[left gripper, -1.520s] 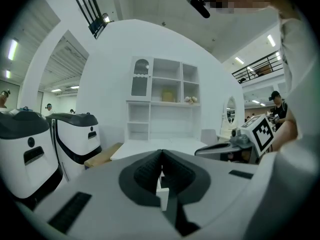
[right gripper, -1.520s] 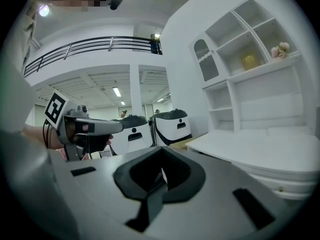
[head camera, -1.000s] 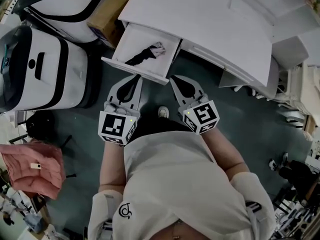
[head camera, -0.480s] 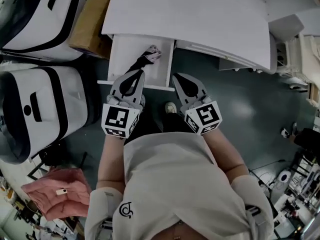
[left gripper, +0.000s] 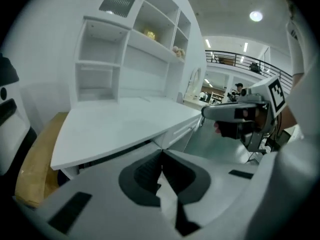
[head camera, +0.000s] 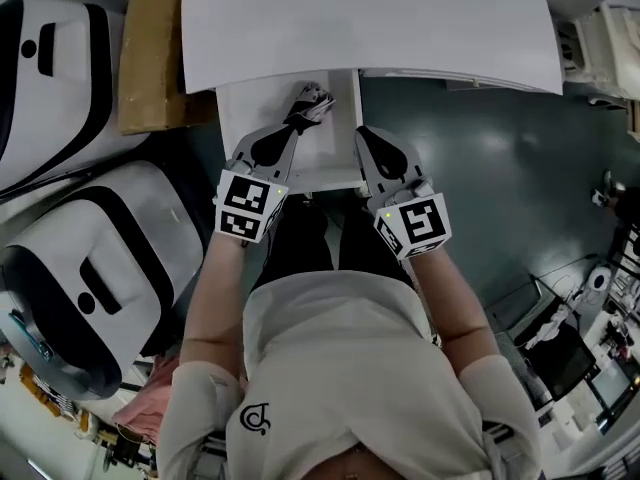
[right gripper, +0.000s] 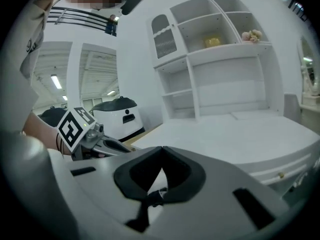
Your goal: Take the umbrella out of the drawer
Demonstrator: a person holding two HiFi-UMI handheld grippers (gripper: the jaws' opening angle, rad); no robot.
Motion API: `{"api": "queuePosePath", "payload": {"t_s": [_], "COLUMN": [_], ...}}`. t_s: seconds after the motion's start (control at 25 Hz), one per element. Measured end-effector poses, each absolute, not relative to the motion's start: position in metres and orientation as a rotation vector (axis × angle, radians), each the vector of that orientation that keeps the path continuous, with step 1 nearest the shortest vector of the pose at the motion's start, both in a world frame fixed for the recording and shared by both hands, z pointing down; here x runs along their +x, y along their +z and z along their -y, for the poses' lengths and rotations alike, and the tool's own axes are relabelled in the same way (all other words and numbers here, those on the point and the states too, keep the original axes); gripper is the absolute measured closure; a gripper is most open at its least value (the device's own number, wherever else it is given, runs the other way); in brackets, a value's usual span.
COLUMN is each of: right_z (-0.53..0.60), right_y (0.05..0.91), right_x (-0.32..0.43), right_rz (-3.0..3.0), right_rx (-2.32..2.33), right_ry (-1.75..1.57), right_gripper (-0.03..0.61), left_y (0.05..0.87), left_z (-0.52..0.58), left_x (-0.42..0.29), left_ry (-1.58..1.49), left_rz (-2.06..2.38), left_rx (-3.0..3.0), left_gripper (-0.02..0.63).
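Note:
A folded black umbrella (head camera: 304, 111) with a pale end lies in the open white drawer (head camera: 240, 118) under the desk's front edge. My left gripper (head camera: 292, 128) hangs over the drawer, its tips just short of the umbrella's near end, jaws shut with nothing in them. My right gripper (head camera: 364, 134) is level with the drawer's right front corner, also shut and empty. In the left gripper view, the left gripper (left gripper: 161, 151) points at the desk edge with its tips together. The right gripper (right gripper: 162, 149) shows its tips meeting too.
The white desk top (head camera: 370, 23) overhangs the drawer's back. A cardboard box (head camera: 150, 48) stands left of the drawer, beside two white-and-black machines (head camera: 100, 268). The person's legs are right before the drawer front. Dark floor (head camera: 480, 148) lies to the right.
Both grippers have moved forward and down toward the drawer. The left one went from in front of the drawer to over it, close to the umbrella. Both jaws stayed shut.

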State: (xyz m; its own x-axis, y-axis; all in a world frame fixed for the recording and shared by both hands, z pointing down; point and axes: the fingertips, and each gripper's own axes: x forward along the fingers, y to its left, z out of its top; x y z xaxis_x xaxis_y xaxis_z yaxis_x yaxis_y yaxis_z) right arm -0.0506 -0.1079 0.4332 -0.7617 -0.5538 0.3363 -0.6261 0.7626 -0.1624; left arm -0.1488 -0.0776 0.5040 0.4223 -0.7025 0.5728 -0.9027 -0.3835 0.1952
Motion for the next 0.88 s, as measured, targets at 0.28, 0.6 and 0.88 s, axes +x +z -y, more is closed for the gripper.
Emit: {"api": "queuePosePath", "payload": {"t_s": [0.28, 0.6, 0.88], "right_z": [0.123, 0.138, 0.154], "right_y": [0.477, 0.505, 0.525], "right_x": [-0.048, -0.040, -0.022], "right_rz": [2.602, 2.548, 2.495], "right_rx": [1.029, 1.110, 1.165], "right_ry": [0.480, 0.545, 0.537], "right_gripper": [0.572, 0.572, 0.572], "left_y": [0.593, 0.677, 0.731], "left_z": [0.090, 0.094, 0.109], "left_x": [-0.150, -0.131, -0.127], "left_ry": [0.703, 0.843, 0.985], "left_rz": [1.141, 0.925, 0.892], "left_rx": [2.129, 2.045, 1.982], "left_gripper": [0.464, 0.285, 0.220]}}
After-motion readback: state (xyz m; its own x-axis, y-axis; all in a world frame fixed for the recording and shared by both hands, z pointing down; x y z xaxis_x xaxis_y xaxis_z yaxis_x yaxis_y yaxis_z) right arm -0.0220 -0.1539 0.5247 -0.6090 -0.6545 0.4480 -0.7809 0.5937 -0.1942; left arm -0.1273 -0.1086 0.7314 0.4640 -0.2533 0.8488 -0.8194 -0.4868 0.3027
